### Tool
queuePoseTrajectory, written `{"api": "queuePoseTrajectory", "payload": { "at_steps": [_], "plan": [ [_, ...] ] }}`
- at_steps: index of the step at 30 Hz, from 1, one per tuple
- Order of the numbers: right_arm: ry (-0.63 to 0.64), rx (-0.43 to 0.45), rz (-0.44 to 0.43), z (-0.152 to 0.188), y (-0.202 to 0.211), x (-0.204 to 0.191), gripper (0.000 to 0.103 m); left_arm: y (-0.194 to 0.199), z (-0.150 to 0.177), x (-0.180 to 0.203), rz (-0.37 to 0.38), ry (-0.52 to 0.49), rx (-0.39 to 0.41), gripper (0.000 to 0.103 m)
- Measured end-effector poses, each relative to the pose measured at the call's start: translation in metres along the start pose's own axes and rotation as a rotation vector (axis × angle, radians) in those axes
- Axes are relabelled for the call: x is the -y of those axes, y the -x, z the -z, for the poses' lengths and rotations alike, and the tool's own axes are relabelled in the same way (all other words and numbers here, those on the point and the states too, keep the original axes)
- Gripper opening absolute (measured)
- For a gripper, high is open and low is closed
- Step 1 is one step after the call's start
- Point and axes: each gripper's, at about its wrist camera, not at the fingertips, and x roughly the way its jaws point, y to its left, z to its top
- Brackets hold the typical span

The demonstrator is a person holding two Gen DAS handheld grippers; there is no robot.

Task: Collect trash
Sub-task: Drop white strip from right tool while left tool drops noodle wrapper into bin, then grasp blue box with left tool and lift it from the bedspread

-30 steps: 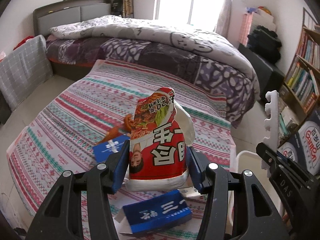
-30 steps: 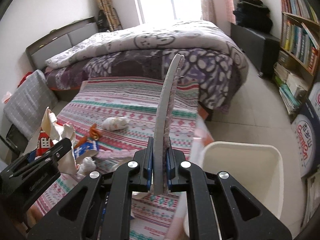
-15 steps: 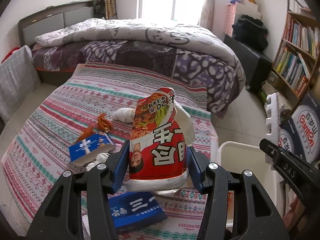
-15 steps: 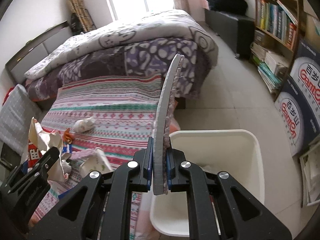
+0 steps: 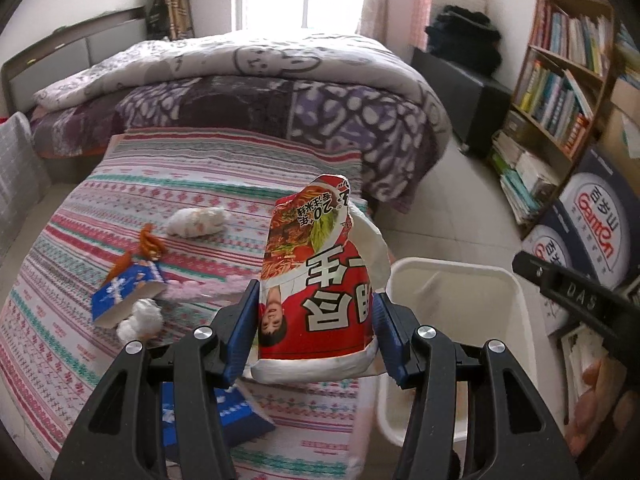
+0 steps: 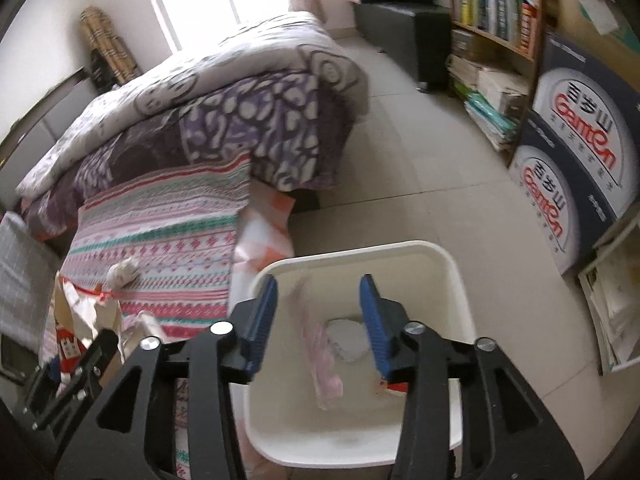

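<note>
My left gripper [image 5: 316, 320] is shut on a red noodle cup wrapper [image 5: 316, 280], held above the striped table near the white bin [image 5: 516, 300]. My right gripper [image 6: 318, 312] is open and empty right over the white bin [image 6: 452, 272]. A pale foam strip [image 6: 320, 356] is blurred inside the bin, beside a white lump [image 6: 346, 336]. On the table lie a blue carton [image 5: 124, 292], an orange scrap [image 5: 150, 242], crumpled tissues [image 5: 196, 220] and another blue box [image 5: 228, 412].
The striped cloth table [image 5: 120, 208] stands at the foot of a bed [image 5: 260, 80]. A bookshelf [image 5: 560, 72] and blue printed boxes [image 6: 576, 168] stand on the right. Tiled floor [image 6: 420, 140] lies between bed and shelf.
My right gripper moved over the bin and opened; the foam strip has dropped from it into the bin. My left gripper swung right toward the bin with the wrapper still held.
</note>
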Motion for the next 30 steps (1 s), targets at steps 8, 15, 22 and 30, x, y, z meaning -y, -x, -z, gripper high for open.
{"api": "queuePoseTrajectory", "payload": {
  "at_steps": [8, 15, 22, 30],
  "plan": [
    [-0.084, 0.025, 0.049, -0.006, 0.006, 0.036, 0.060, -0.009, 0.004, 0.038, 0.066, -0.058, -0.032, 0.053],
    [-0.144, 0.046, 0.095, -0.011, 0.010, 0.064, 0.074, -0.019, 0.011, 0.070, 0.128, -0.101, -0.070, 0.055],
    [-0.195, 0.063, 0.124, -0.013, 0.014, 0.084, 0.086, -0.027, 0.018, 0.093, 0.184, -0.135, -0.100, 0.072],
    [-0.212, 0.069, 0.129, -0.013, 0.015, 0.085, 0.093, -0.024, 0.019, 0.089, 0.188, -0.141, -0.099, 0.082]
  ]
}}
